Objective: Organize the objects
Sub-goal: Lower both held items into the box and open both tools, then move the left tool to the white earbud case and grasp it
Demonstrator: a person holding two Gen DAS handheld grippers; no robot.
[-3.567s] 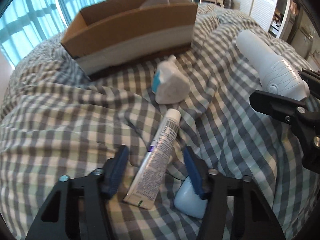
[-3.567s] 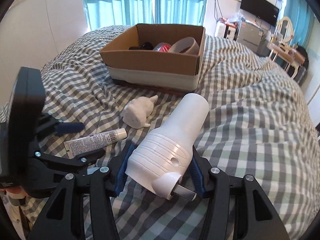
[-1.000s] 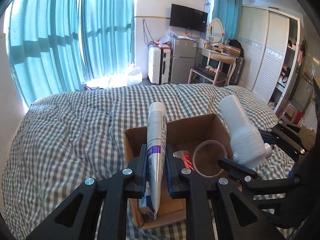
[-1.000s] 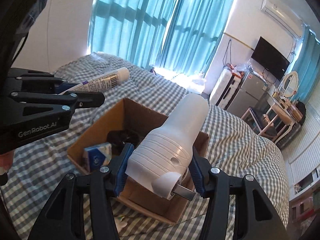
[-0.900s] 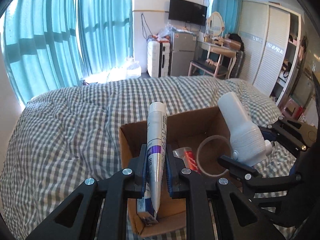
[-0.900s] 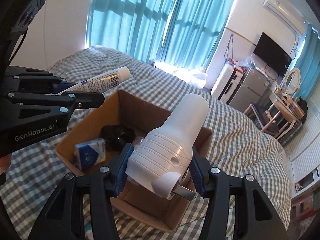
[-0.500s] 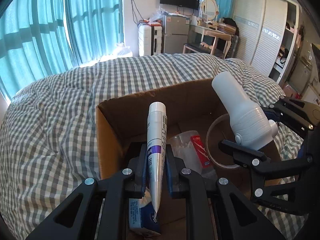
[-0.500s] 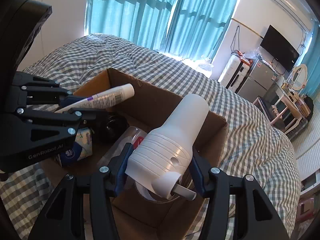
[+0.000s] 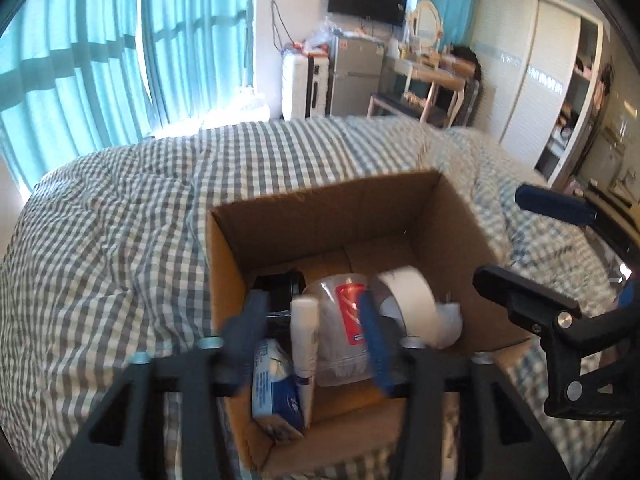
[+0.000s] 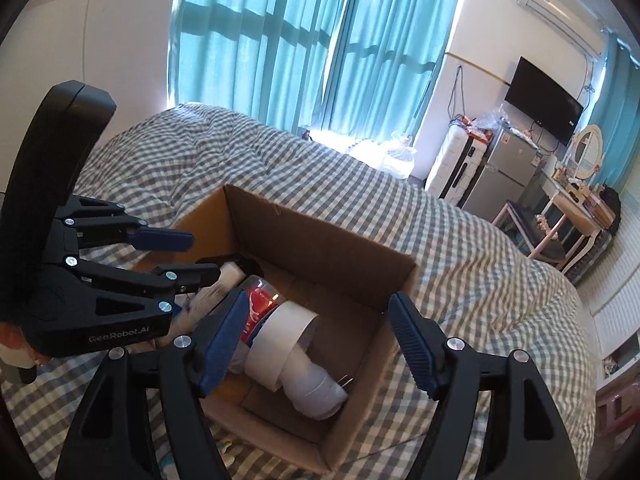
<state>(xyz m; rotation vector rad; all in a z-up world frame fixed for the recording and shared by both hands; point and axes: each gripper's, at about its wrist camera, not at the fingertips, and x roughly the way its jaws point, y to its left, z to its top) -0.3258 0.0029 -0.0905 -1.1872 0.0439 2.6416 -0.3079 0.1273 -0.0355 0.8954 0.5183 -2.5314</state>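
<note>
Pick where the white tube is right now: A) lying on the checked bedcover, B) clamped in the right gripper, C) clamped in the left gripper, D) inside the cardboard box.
D: the white tube stands inside the cardboard box beside a blue-and-white pack. The left gripper has its jaws opening, with neither pad touching the tube; the right gripper holds nothing.

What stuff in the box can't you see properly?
- Black object, left wrist view: half hidden behind the left gripper's blurred fingers.
- White plug-in device, right wrist view: partly covered by the tape roll.
- Tube: label blurred, unreadable.
- Blue packet: print too blurred.
</note>
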